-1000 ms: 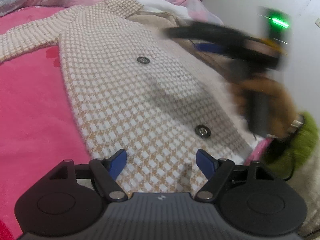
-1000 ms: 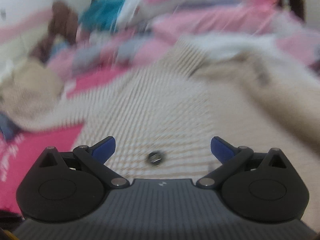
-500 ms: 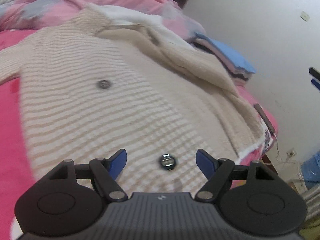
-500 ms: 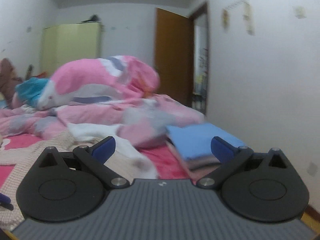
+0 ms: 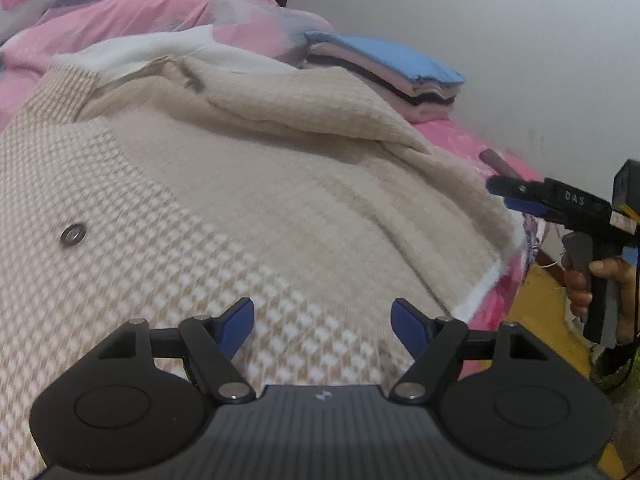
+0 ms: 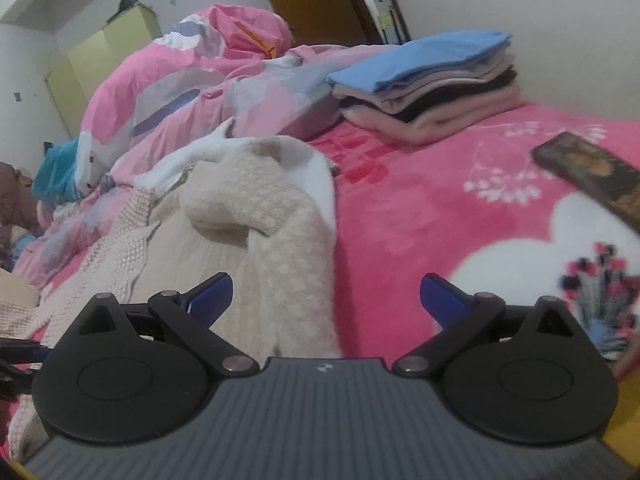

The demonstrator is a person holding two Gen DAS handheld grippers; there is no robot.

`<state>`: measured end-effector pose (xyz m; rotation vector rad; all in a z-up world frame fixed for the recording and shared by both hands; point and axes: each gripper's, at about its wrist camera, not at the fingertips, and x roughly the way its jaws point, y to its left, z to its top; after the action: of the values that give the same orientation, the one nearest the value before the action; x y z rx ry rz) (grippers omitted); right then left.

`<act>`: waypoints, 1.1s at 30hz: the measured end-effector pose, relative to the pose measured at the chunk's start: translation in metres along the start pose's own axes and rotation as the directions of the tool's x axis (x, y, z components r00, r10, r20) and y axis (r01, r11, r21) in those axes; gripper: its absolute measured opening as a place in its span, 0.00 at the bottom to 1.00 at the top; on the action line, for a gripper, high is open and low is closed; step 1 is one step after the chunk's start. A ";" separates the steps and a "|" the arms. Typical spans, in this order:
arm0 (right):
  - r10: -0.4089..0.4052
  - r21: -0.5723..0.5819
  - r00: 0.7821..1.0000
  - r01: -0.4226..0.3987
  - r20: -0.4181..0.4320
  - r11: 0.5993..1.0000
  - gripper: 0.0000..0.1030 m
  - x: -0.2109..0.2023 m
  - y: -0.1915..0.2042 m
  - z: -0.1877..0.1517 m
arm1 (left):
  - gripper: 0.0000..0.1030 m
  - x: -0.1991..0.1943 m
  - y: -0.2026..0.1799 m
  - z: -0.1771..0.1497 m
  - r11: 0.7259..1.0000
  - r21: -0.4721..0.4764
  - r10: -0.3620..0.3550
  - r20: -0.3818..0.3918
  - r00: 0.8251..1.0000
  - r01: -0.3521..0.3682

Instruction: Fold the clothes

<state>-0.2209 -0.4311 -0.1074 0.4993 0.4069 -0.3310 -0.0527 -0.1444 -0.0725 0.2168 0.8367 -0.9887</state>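
Both grippers, left (image 5: 322, 320) and right (image 6: 325, 298), are closing slightly from wide apart, holding nothing; a cardigan (image 5: 248, 208) is lying spread on the bed (image 6: 440, 216), unfolded, beneath them. At two o'clock, a folded stack (image 6: 430, 92) is sitting finished, so this one is remaining

The pink bed (image 6: 420, 216) carries a cream cardigan (image 5: 248, 208), folded clothes stack (image 6: 428, 88) and quilt (image 6: 192, 84).

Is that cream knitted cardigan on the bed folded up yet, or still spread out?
Mostly spread: the cardigan lies flat across the bed, one side flap turned over.
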 end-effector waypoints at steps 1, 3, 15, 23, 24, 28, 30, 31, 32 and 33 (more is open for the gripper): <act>0.015 -0.008 1.000 -0.015 0.000 1.000 0.87 0.004 0.002 -0.001 | 0.71 0.004 0.000 0.001 1.000 -0.002 0.003 0.002 1.000 -0.003; 0.034 -0.041 0.999 -0.034 -0.004 0.999 0.69 0.009 0.009 0.000 | 0.70 0.011 -0.001 0.004 1.000 -0.007 0.010 0.007 1.000 -0.010; 0.102 -0.192 0.989 -0.080 0.108 0.978 0.06 -0.002 0.042 -0.002 | 0.57 0.022 0.013 0.012 0.997 -0.079 0.014 0.037 0.999 -0.011; 0.183 -0.451 0.982 -0.146 0.038 0.880 0.05 -0.003 0.086 -0.020 | 0.55 0.009 0.030 0.019 0.979 -0.197 -0.024 0.105 0.994 0.045; 0.186 -0.467 0.982 -0.159 0.012 0.870 0.05 -0.001 0.089 -0.024 | 0.55 0.007 0.031 0.021 0.976 -0.211 -0.038 0.119 0.992 0.063; 0.188 -0.525 0.978 -0.205 -0.086 0.826 0.05 0.012 0.097 -0.041 | 0.56 0.003 0.030 0.030 0.965 -0.230 -0.092 0.170 0.981 0.130; 0.177 -0.556 0.977 -0.213 -0.119 0.803 0.06 0.021 0.101 -0.054 | 0.57 0.007 0.024 0.035 0.964 -0.216 -0.116 0.177 0.977 0.153; 0.163 -0.586 0.979 -0.202 -0.119 0.784 0.08 0.023 0.103 -0.061 | 0.58 0.010 0.021 0.038 0.966 -0.205 -0.126 0.174 0.977 0.161; 0.153 -0.617 0.982 -0.186 -0.106 0.765 0.09 0.022 0.107 -0.065 | 0.58 0.014 0.016 0.041 0.968 -0.190 -0.134 0.169 0.977 0.165; 0.147 -0.644 0.985 -0.171 -0.090 0.746 0.10 0.019 0.111 -0.069 | 0.58 0.018 0.012 0.045 0.970 -0.176 -0.142 0.163 0.976 0.170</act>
<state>-0.1801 -0.3077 -0.1277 -0.1531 0.4792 0.0024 -0.0147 -0.1726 -0.0571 -0.0876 0.8132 -1.0513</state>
